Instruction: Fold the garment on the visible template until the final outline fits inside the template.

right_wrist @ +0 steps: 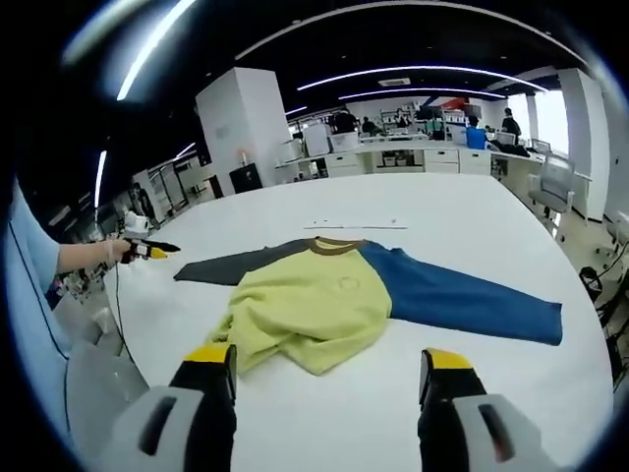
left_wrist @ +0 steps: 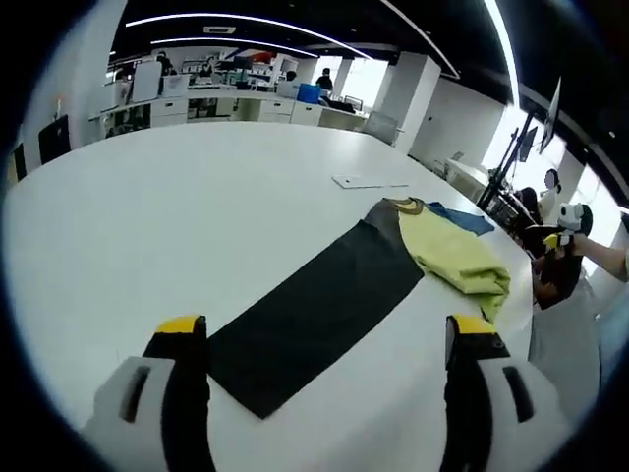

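The garment is lying crumpled on the white table, just ahead of the right gripper; its jaws are standing apart, holding nothing. The left gripper is hovering open too; the grey sleeve is stretching between its jaws.

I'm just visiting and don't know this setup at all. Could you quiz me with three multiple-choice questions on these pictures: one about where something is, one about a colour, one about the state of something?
1. Where does the garment lie?
A. On the white table
B. On a chair
C. On the floor

2. In the right gripper view, what colour is the sleeve stretched out to the right?
A. Red
B. Blue
C. White

3. How does the right tool stand?
A. Shut on the sleeve
B. Shut on the collar
C. Open, holding nothing

Answers:
1. A: the garment rests flat on the white table.
2. B: that sleeve is blue, beside the yellow body; the other sleeve is dark grey.
3. C: its yellow-tipped jaws stand apart above bare table, short of the cloth.
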